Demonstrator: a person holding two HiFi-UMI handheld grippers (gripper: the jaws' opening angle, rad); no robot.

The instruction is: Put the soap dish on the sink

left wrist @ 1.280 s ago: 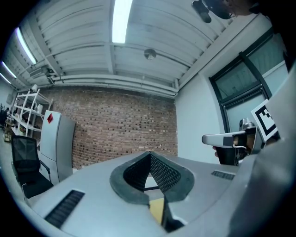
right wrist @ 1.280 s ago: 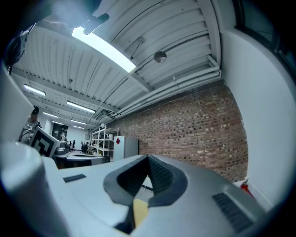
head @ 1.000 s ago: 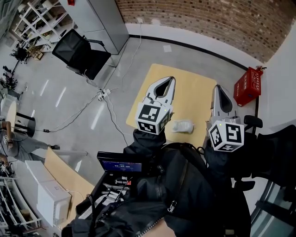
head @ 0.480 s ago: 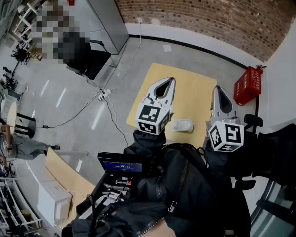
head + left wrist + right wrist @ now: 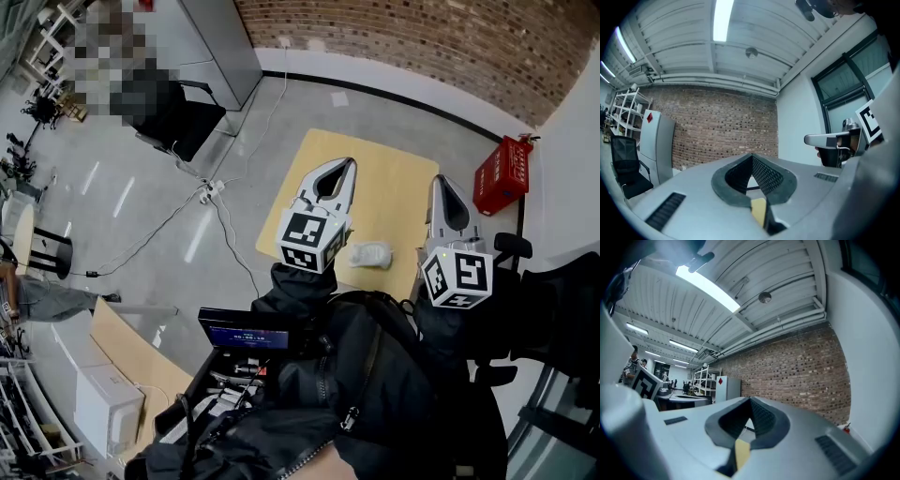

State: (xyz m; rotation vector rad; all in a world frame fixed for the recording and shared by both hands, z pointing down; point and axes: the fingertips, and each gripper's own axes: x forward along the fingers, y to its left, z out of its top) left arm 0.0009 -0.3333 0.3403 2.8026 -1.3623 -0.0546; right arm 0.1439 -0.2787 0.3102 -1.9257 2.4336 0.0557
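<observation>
Soap dish (image 5: pixel 370 255) is seen lying on the yellow table (image 5: pixel 394 183), between the two grippers; left gripper (image 5: pixel 348 163) and right gripper (image 5: pixel 441 177) are held level, jaws pressed together, nothing gripped.

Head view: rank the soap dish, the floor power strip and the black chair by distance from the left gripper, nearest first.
From the left gripper:
1. Soap dish, on the table, just to the gripper's right.
2. Power strip, on the floor left of the table.
3. Black chair, far off to the left.
</observation>
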